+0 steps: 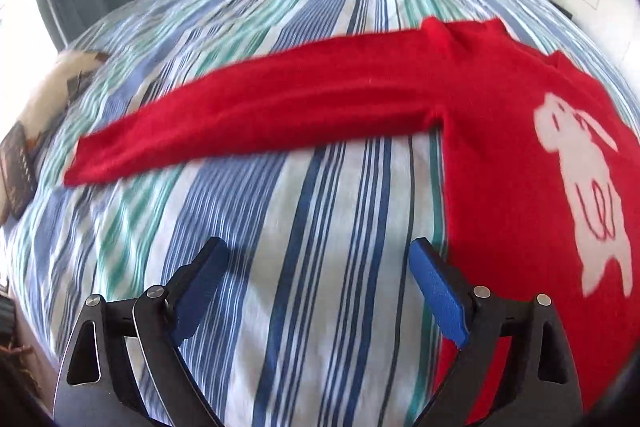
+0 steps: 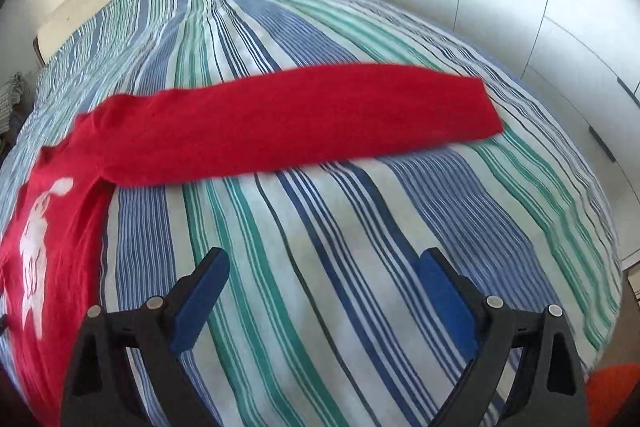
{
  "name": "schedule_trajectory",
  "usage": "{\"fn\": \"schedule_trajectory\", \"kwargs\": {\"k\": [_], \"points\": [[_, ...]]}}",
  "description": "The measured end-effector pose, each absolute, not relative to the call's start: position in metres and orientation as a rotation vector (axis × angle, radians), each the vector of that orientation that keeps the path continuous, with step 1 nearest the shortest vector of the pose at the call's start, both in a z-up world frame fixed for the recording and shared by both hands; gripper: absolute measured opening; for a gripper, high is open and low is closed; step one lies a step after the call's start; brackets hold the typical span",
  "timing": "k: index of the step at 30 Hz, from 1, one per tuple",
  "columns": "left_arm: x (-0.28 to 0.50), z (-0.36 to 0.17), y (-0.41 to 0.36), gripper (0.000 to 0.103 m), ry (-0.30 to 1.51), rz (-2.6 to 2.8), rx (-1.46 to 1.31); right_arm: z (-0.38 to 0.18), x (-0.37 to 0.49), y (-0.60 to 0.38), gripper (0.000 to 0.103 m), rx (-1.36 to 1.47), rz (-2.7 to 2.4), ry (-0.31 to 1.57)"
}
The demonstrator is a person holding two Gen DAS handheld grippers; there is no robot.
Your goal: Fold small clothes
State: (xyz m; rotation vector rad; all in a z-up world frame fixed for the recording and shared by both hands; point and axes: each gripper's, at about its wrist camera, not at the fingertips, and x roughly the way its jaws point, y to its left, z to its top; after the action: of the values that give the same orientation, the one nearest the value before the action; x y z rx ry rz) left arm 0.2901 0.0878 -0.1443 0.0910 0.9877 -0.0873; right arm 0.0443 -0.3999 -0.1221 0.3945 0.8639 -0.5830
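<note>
Sweater folding is at its opening step: your red sweater (image 1: 500,155) lies spread flat on the striped bed (image 1: 304,227), front up with the white figure (image 1: 580,179) showing, and no fold has been made, as far as I can judge. Nearest you, the left gripper (image 1: 320,255) hangs over bare sheet just beside the sweater's body, its jaws wide and holding nothing. The right gripper (image 2: 324,263) is likewise over bare sheet, jaws wide and empty. Farther out, one sleeve (image 1: 248,115) stretches straight away from the body in the left view, and the other sleeve (image 2: 304,115) does the same in the right view. Your next move probably calls for reaching each cuff, pinching only the sleeve fabric, not the sheet beneath, and bringing it in across the chest.
</note>
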Motion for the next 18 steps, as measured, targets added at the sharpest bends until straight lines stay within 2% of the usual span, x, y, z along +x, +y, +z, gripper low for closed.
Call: {"fn": "schedule_trajectory", "kwargs": {"k": [3, 4, 5, 15, 18], "points": [[0.309, -0.155, 0.085, 0.102, 0.962, -0.076, 0.117, -0.142, 0.059, -0.404, 0.096, 0.354, -0.632, 0.823], [0.315, -0.163, 0.086, 0.103, 0.954, -0.069, 0.132, -0.151, 0.062, -0.406, 0.099, 0.343, -0.648, 0.828], [0.316, -0.169, 0.088, 0.103, 0.945, -0.077, 0.135, -0.158, 0.064, -0.408, 0.103, 0.353, -0.644, 0.827], [0.322, -0.164, 0.086, 0.103, 0.91, -0.138, 0.139, -0.16, 0.077, -0.403, 0.103, 0.295, -0.676, 0.862], [0.33, -0.18, 0.085, 0.103, 0.907, -0.139, 0.127, -0.161, 0.081, -0.397, 0.103, 0.257, -0.697, 0.865]]}}
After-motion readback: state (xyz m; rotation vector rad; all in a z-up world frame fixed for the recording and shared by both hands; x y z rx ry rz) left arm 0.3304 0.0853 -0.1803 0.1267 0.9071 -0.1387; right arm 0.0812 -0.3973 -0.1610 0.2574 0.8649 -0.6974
